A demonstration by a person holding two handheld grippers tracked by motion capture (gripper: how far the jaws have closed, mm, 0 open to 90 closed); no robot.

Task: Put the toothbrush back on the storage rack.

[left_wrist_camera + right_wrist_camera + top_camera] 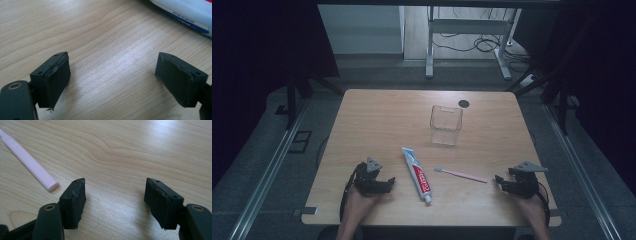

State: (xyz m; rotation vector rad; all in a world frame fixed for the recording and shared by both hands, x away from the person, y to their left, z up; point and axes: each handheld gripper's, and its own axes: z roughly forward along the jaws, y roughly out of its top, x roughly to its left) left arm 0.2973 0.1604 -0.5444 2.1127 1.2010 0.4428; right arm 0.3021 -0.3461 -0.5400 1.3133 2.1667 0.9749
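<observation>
Grippers are both resting open and empty: right gripper (499,179) is sitting nearest the slim pink plastic toothbrush (460,174), whose handle end is pointing at it, while left gripper (391,182) is sitting beyond the white toothpaste tube (417,173).

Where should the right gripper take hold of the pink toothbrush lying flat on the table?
Grip the toothbrush by the handle's blunt end, which points toward the right gripper. Probably best to come down from above with the jaws straddling the thin handle: it lies flat on the table, its head toward the toothpaste tube. Both jaws stand open and empty.
</observation>
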